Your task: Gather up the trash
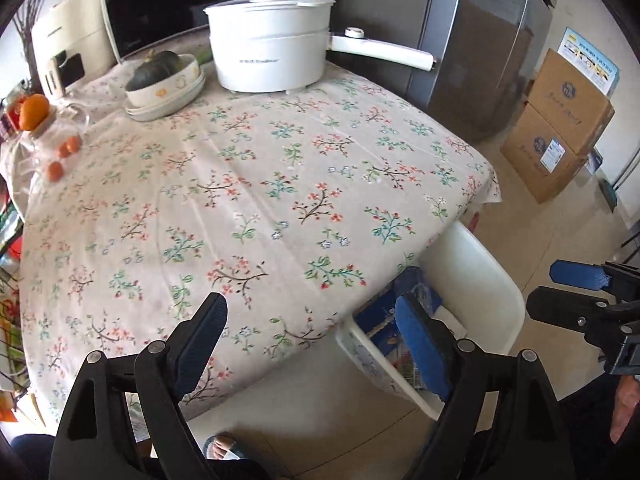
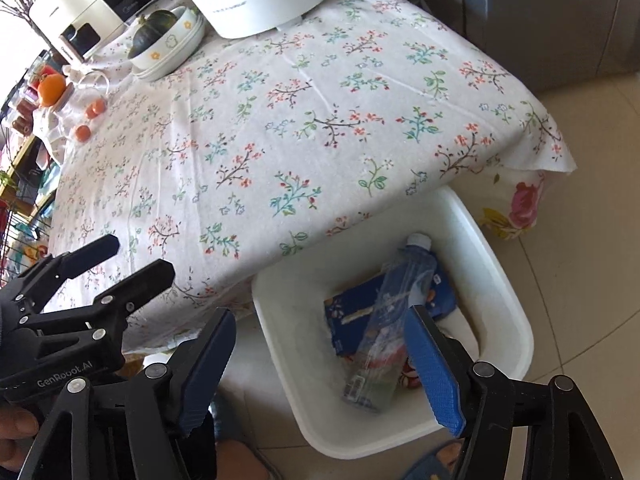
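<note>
A white bin (image 2: pixel 514 312) stands on the floor against the table's near corner. Inside it lie a clear plastic bottle (image 2: pixel 394 304) with a white cap and a blue packet (image 2: pixel 348 316) under it. My right gripper (image 2: pixel 320 316) hangs open above the bin, with nothing between its blue pads. My left gripper (image 1: pixel 310 304) is open and empty too, over the table's edge, with the bin (image 1: pixel 500 280) at its right finger. Each gripper shows in the other's view: the left gripper (image 2: pixel 138 258) at the left, the right gripper (image 1: pixel 546 286) at the right.
The floral tablecloth (image 1: pixel 260 184) carries a white electric pot (image 1: pixel 272 40), a bowl with a green squash (image 1: pixel 160 76) and oranges (image 1: pixel 60 156) at the far left. Cardboard boxes (image 1: pixel 560 124) and a steel fridge (image 1: pixel 472 40) stand behind. A slippered foot (image 1: pixel 222 446) is by the table.
</note>
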{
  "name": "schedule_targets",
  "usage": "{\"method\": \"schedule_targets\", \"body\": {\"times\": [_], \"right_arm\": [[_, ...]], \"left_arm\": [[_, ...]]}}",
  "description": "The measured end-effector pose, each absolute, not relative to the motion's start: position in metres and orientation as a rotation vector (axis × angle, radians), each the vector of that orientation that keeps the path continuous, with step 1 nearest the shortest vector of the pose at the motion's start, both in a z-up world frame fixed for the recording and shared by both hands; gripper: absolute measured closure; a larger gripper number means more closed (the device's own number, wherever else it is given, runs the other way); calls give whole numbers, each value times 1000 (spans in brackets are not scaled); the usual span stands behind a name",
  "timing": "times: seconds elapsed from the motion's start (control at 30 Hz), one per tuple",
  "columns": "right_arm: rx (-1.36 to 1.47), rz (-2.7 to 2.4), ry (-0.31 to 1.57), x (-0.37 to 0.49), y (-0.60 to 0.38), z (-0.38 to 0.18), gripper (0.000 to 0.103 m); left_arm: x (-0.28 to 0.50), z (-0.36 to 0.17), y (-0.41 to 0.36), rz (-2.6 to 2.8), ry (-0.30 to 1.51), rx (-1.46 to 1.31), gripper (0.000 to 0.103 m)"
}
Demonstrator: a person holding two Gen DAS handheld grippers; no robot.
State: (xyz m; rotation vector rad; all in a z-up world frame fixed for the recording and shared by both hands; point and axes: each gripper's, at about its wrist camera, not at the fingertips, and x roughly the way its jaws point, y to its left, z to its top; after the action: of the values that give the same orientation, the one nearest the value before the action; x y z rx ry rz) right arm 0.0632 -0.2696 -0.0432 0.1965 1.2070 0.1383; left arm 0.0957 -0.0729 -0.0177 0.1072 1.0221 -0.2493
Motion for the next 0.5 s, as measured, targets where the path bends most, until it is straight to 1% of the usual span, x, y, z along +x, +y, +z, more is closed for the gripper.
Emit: {"method": "schedule_targets", "body": {"times": [0.1,0.27,0.4,0.5], "right_arm": [[186,128,1163,50,-255,-42,20],[160,56,1110,30,-237,-49,18],[189,12,1078,13,-233,-55,14],[189,-9,1059,3,-230,-59,12]], "left_arm": [[83,-12,-61,-200,984,101,15],[59,-8,-56,-150,930,123,15],[54,-6,-48,-124,909,98,15],[54,-6,-51,-93,875,139,15]]}}
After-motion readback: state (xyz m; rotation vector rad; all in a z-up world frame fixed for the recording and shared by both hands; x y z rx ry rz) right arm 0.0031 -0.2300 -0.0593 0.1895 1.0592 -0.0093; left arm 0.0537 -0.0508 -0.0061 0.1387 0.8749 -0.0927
